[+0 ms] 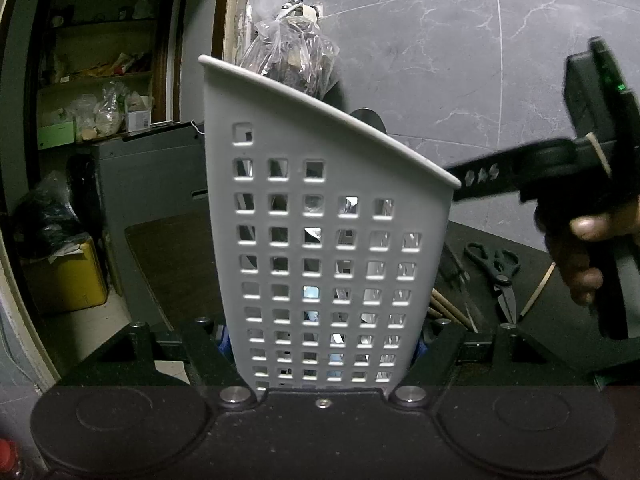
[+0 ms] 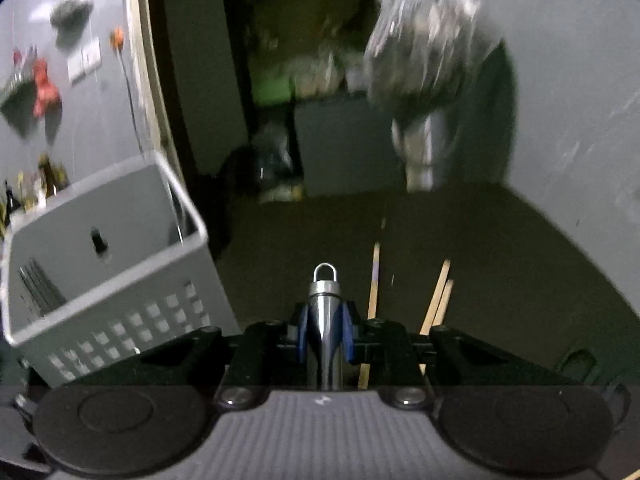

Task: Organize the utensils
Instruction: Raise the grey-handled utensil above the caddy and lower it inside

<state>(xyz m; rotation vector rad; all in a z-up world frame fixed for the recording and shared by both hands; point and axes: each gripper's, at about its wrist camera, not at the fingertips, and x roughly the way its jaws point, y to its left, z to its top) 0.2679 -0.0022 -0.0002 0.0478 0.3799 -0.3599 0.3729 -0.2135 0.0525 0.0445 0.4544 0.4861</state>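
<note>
My left gripper (image 1: pixel 324 344) is shut on the white perforated utensil holder (image 1: pixel 324 248), which fills the middle of the left wrist view and stands upright. The holder also shows tilted at the left of the right wrist view (image 2: pixel 104 264), with dark utensils inside. My right gripper (image 2: pixel 325 328) is shut on a shiny metal utensil handle (image 2: pixel 325 320) with a hanging loop at its tip. In the left wrist view the right gripper (image 1: pixel 472 178) reaches in from the right beside the holder's rim. Wooden chopsticks (image 2: pixel 438 300) lie on the dark table (image 2: pixel 500 260).
Black scissors (image 1: pixel 500 276) and more chopsticks (image 1: pixel 448 304) lie on the table right of the holder. A plastic bag (image 1: pixel 288 48) hangs by the grey marble wall. A doorway with shelves (image 1: pixel 96 80) and a yellow box (image 1: pixel 68 276) are at left.
</note>
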